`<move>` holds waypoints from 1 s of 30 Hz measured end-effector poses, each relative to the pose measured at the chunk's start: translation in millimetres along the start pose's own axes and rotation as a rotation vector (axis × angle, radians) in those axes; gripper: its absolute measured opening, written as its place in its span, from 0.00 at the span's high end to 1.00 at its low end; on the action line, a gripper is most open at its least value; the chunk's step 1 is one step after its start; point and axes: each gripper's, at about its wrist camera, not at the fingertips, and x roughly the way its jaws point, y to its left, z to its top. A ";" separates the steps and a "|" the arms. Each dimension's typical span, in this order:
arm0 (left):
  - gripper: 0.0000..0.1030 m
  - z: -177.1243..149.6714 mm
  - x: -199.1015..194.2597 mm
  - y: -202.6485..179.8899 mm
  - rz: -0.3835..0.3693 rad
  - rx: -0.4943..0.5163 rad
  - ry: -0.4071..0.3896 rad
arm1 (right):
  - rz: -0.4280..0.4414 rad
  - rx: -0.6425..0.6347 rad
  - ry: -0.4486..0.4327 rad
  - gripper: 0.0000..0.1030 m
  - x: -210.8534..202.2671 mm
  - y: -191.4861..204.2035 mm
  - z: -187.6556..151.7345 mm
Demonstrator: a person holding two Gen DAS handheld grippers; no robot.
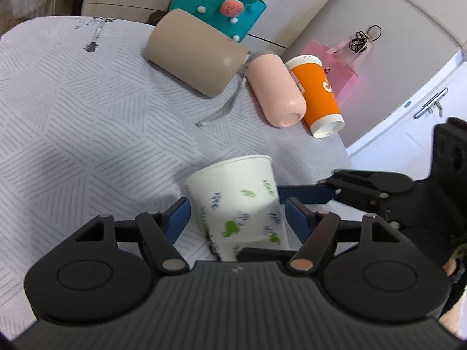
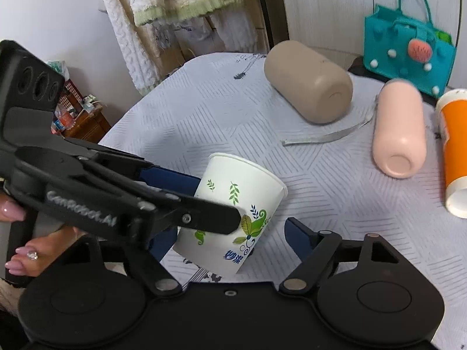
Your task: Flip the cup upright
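Observation:
A white paper cup with green and blue leaf prints stands tilted, mouth up, on the white patterned tablecloth. It also shows in the right wrist view. My left gripper has its blue fingers on both sides of the cup's lower body and looks closed on it. My right gripper is open around the cup; its right finger stands apart from the cup. The right gripper's fingers reach in from the right in the left wrist view.
Lying on the cloth behind the cup are a tan bottle, a pink bottle with a grey strap, and an orange cup. A teal felt bag stands at the far edge. The table edge is near the orange cup.

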 end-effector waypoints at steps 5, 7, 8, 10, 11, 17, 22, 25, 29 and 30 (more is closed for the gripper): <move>0.33 0.0 6.0 4.0 -0.022 -0.010 -0.003 | 0.037 0.019 -0.031 0.31 -0.1 -1.9 -4.7; 0.34 -3.5 3.8 2.8 -0.018 0.007 -0.021 | 0.026 -0.001 -0.052 0.32 -2.5 2.2 -7.6; 0.34 -4.7 1.9 1.3 -0.010 0.023 -0.035 | 0.025 -0.009 -0.065 0.32 -3.7 4.3 -8.1; 0.34 -8.1 -5.8 -2.0 0.018 0.077 -0.076 | 0.027 -0.032 -0.088 0.34 -5.2 9.3 -9.5; 0.34 -9.8 -9.9 -3.9 0.031 0.105 -0.100 | 0.029 -0.048 -0.102 0.34 -5.8 12.8 -10.5; 0.34 -19.6 -36.7 -7.4 0.057 0.222 -0.214 | -0.025 -0.158 -0.201 0.36 -2.7 39.1 -18.3; 0.34 -29.1 -47.1 0.8 0.041 0.259 -0.292 | -0.117 -0.249 -0.293 0.37 7.9 57.0 -29.1; 0.34 -41.3 -53.7 0.7 0.024 0.319 -0.372 | -0.206 -0.305 -0.362 0.37 14.7 69.3 -37.6; 0.34 -47.7 -55.8 -0.5 -0.009 0.353 -0.410 | -0.302 -0.320 -0.426 0.38 25.9 73.6 -46.8; 0.34 -47.7 -54.9 -1.1 -0.007 0.350 -0.405 | -0.320 -0.324 -0.432 0.38 29.5 73.2 -47.3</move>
